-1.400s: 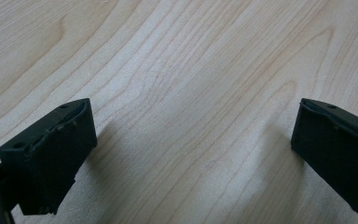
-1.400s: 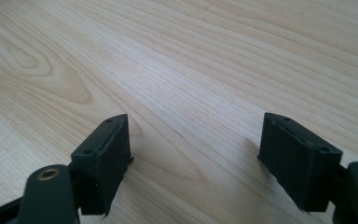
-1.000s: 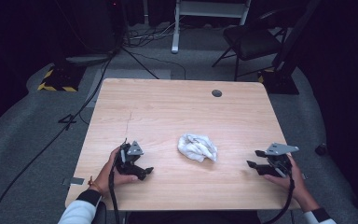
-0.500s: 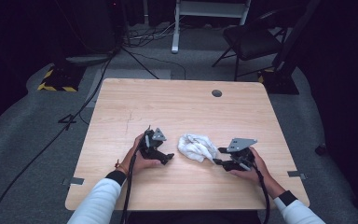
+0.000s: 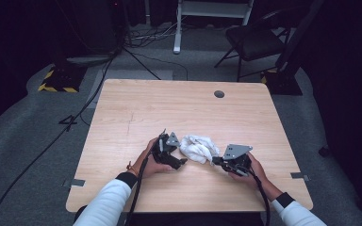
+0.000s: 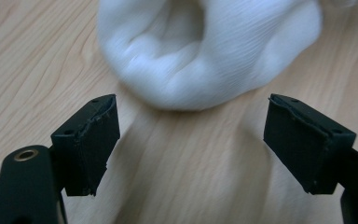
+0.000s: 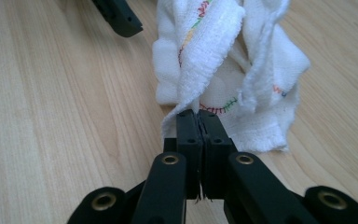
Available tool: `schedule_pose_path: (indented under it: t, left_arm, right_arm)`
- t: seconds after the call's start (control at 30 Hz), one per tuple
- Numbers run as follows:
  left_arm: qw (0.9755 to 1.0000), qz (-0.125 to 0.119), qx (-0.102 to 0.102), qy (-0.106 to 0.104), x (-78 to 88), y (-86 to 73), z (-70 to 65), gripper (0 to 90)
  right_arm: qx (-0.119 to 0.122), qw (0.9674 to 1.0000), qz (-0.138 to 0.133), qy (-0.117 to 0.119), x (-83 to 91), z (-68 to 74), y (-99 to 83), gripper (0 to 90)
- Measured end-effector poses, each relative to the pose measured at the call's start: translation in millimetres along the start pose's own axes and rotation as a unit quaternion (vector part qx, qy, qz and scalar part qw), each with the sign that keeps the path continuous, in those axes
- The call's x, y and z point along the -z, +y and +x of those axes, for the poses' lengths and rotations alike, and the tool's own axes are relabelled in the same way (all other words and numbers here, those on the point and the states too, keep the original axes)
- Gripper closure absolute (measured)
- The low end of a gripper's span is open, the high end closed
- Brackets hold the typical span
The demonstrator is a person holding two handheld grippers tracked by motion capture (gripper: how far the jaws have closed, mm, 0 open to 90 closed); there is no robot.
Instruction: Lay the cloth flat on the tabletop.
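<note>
A crumpled white cloth (image 5: 199,148) with coloured stitching lies on the wooden table (image 5: 169,103), a little nearer its front. My left gripper (image 5: 181,153) sits at the cloth's left side, open. Its jaws have just been closing a little. In the left gripper view the cloth (image 6: 205,51) lies just beyond the left gripper (image 6: 191,135), with only bare wood between the pads. My right gripper (image 5: 215,161) is at the cloth's right side. Its jaws have just closed, and the right gripper (image 7: 199,116) is shut on a frayed edge of the cloth (image 7: 223,56).
A round cable hole (image 5: 219,94) sits near the table's far edge. Beyond the table stand a dark chair (image 5: 254,40), a white frame leg (image 5: 176,28) and floor cables (image 5: 75,117). Tape tabs (image 5: 75,182) mark the table's front corners.
Both hands came in from the table's left and right sides to the cloth. The right gripper's jaws went from open to shut on the cloth's edge.
</note>
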State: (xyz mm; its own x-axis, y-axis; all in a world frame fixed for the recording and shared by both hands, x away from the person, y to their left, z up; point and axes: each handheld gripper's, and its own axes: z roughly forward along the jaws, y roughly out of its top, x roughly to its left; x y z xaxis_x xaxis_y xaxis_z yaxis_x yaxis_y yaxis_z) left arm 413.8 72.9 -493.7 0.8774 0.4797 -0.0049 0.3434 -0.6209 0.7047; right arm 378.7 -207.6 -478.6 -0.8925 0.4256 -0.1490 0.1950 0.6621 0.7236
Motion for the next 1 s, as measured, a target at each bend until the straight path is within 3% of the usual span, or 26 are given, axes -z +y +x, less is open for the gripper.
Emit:
schedule_pose_path:
  t: [0.03, 0.13, 0.17, 0.23, 0.37, 0.43, 0.6, 0.63, 0.67, 0.73, 0.83, 0.87, 0.9, 0.93, 1.0]
  left_arm:
    - [0.9998, -0.019, -0.009, -0.003, 3.4, 5.7, -5.5, 20.3]
    - [0.9993, -0.034, -0.017, -0.004, 6.1, 10.6, -10.4, 23.5]
    - [0.9989, -0.041, -0.021, -0.005, 6.9, 14.5, -14.1, 24.8]
    - [0.9987, -0.041, -0.028, -0.008, 6.0, 17.5, -15.2, 27.9]
    - [0.9989, -0.036, -0.026, -0.014, 0.8, 20.1, -14.8, 32.9]
    - [0.9988, -0.031, -0.035, -0.015, -1.4, 20.7, -15.0, 34.4]
    - [0.9985, -0.028, -0.043, -0.017, -4.7, 22.4, -15.5, 49.9]
    - [0.9983, -0.028, -0.049, -0.017, -4.3, 22.2, -15.6, 49.9]
    - [0.997, -0.037, -0.066, -0.016, -2.1, 21.2, -14.1, 59.6]
    - [0.9966, -0.039, -0.071, -0.016, -1.1, 20.5, -12.8, 63.7]
    - [0.9959, -0.038, -0.08, -0.019, 1.2, 19.0, -11.9, 70.5]
    - [0.9956, -0.038, -0.084, -0.019, 2.5, 18.8, -12.7, 70.5]
    - [0.9951, -0.037, -0.089, -0.018, 4.0, 18.6, -13.3, 71.6]
    - [0.9946, -0.035, -0.096, -0.02, 5.9, 18.3, -13.2, 73.0]
    - [0.9949, -0.039, -0.091, -0.018, 13.6, 15.5, -11.0, 73.5]
  right_arm:
    - [0.0, 1.0, -0.004, -0.002, 2.9, -1.3, -0.4, 88.3]
    - [-0.002, 0.9999, -0.006, -0.009, 5.4, -3.5, -0.9, 86.7]
    - [-0.012, 0.9998, -0.011, -0.015, 8.4, -6.8, -1.9, 78.0]
    - [-0.021, 0.9995, -0.015, -0.02, 11.3, -10.5, -3.0, 69.2]
    - [-0.035, 0.9986, -0.021, -0.033, 18.4, -18.9, -4.0, 60.0]
    - [-0.042, 0.9979, -0.025, -0.044, 21.4, -22.7, -3.1, 56.2]
    - [-0.053, 0.9972, -0.028, -0.045, 19.1, -28.4, -0.4, 50.3]
    - [-0.051, 0.9976, -0.025, -0.041, 16.9, -28.7, 1.3, 49.5]
    - [-0.044, 0.9979, -0.02, -0.043, 12.5, -28.2, 5.4, 48.9]
    - [-0.043, 0.9981, -0.016, -0.041, 9.5, -29.2, 7.8, 49.2]
    - [-0.05, 0.9981, -0.005, -0.036, -6.8, -36.8, 13.5, 68.8]
    - [-0.05, 0.9981, -0.005, -0.036, -6.8, -36.8, 13.5, 68.8]
    - [-0.045, 0.9983, -0.002, -0.037, -9.8, -37.4, 13.9, 76.7]
    - [-0.03, 0.998, 0.003, -0.056, -11.2, -37.6, 14.6, 82.7]
    - [-0.032, 0.9969, -0.004, -0.071, -3.6, -39.9, 14.5, 84.2]
